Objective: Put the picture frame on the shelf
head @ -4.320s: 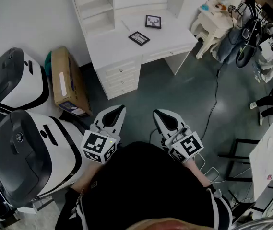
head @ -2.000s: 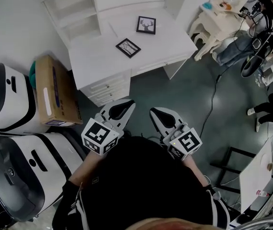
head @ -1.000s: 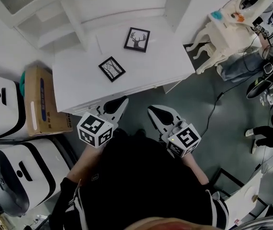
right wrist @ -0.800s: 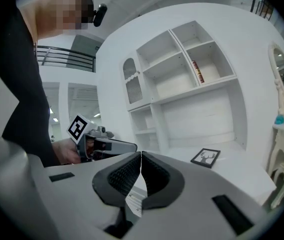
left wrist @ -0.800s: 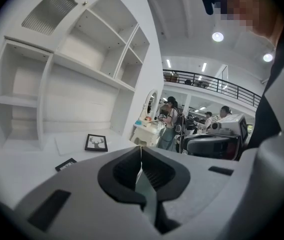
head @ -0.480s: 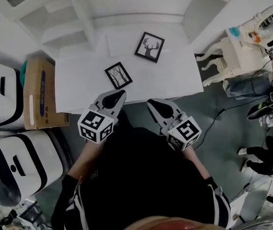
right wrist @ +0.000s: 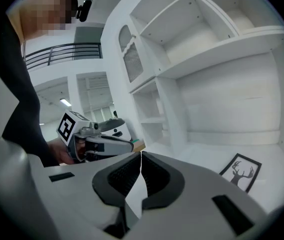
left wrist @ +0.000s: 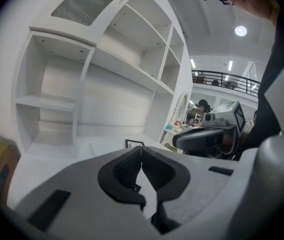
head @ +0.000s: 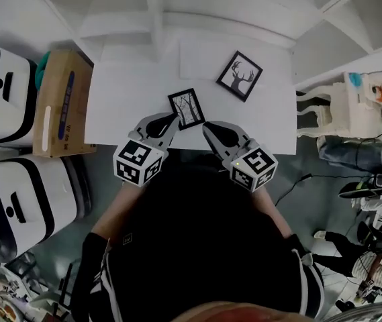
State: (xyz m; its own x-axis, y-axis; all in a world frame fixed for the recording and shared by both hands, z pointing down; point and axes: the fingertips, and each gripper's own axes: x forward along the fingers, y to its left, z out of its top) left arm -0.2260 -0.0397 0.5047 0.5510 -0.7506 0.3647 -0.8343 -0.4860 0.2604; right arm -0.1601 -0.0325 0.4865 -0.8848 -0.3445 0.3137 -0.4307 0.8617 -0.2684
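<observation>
With jaws closed on nothing, the left gripper [head: 166, 121] and right gripper [head: 211, 129] flank the small picture frame [head: 186, 109] lying flat on the desk [head: 123, 106]; it looks light, stiff and probably breakable, best pinched across one edge.

Mine: left gripper [head: 174, 118], right gripper [head: 206, 125], grey shells, black-and-white marker cubes [head: 139, 163]. My top [head: 197, 240]: black, with white-striped sleeves [head: 309, 288].

A white desk [head: 123, 106] bears a tree frame [head: 186, 108] and deer frame [head: 240, 76].
</observation>
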